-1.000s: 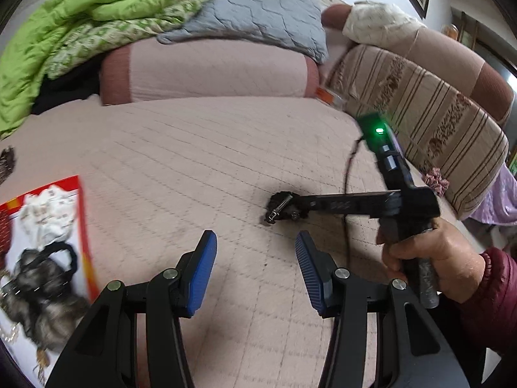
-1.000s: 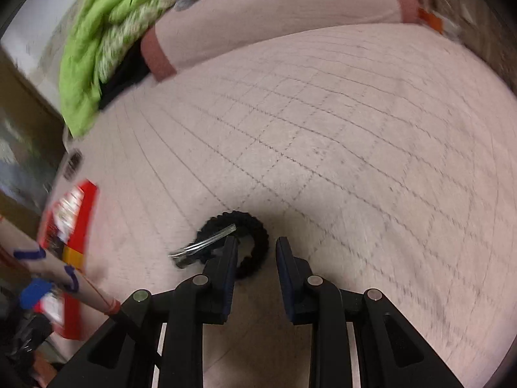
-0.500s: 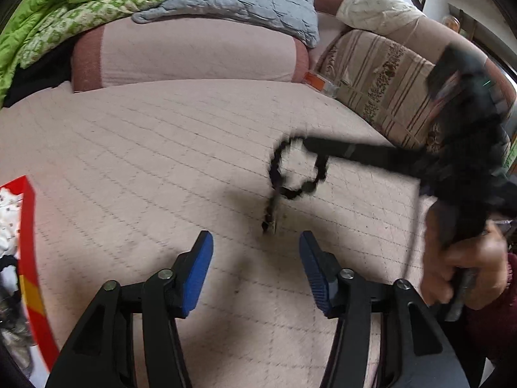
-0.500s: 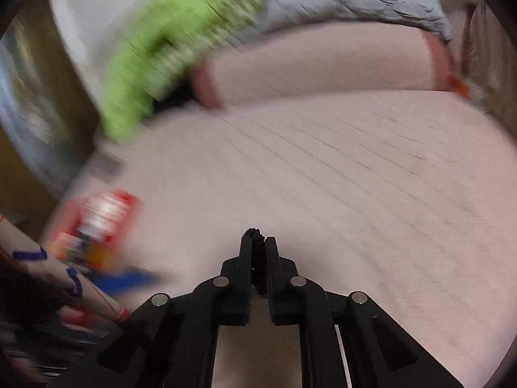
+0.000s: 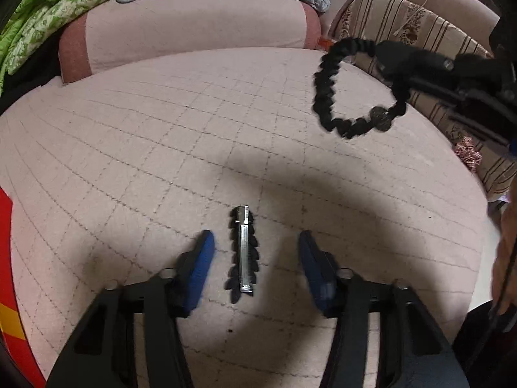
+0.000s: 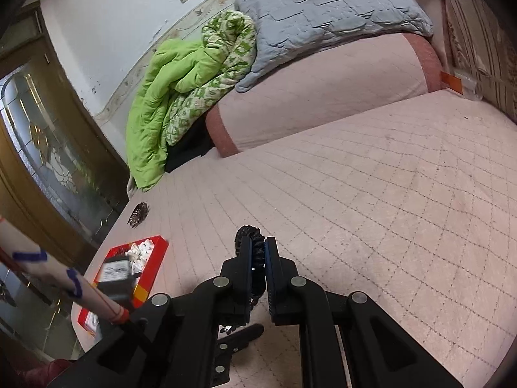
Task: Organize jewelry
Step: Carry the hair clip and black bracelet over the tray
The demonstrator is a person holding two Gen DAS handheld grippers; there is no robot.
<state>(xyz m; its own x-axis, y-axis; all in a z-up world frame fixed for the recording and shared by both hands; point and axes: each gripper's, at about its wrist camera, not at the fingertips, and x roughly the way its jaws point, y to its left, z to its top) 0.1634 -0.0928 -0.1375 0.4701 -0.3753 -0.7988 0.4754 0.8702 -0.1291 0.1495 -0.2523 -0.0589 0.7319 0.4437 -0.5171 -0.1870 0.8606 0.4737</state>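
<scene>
A metal hair clip (image 5: 244,249) with a black frilled edge lies on the pink quilted bed (image 5: 161,129). My left gripper (image 5: 256,236) straddles it; its blue pads (image 5: 200,258) stand clear of the clip on both sides, and the jaws are closing. My right gripper (image 5: 387,61) is raised at the upper right, shut on a black beaded loop (image 5: 326,97) that hangs below it. In the right wrist view, the loop (image 6: 248,231) is pinched between the shut fingers of the right gripper (image 6: 257,245).
A red box (image 6: 152,268) holding small items sits at the bed's left edge, with a dark ornament (image 6: 139,215) beyond it. A pink bolster (image 5: 194,22), a green quilt (image 6: 155,103) and a grey quilt (image 6: 323,9) lie at the back. Striped cushions (image 5: 420,22) line the right.
The right gripper shut on the black loop and lifted it off the bed. The clip now lies apart on the quilt. My left gripper came down around it.
</scene>
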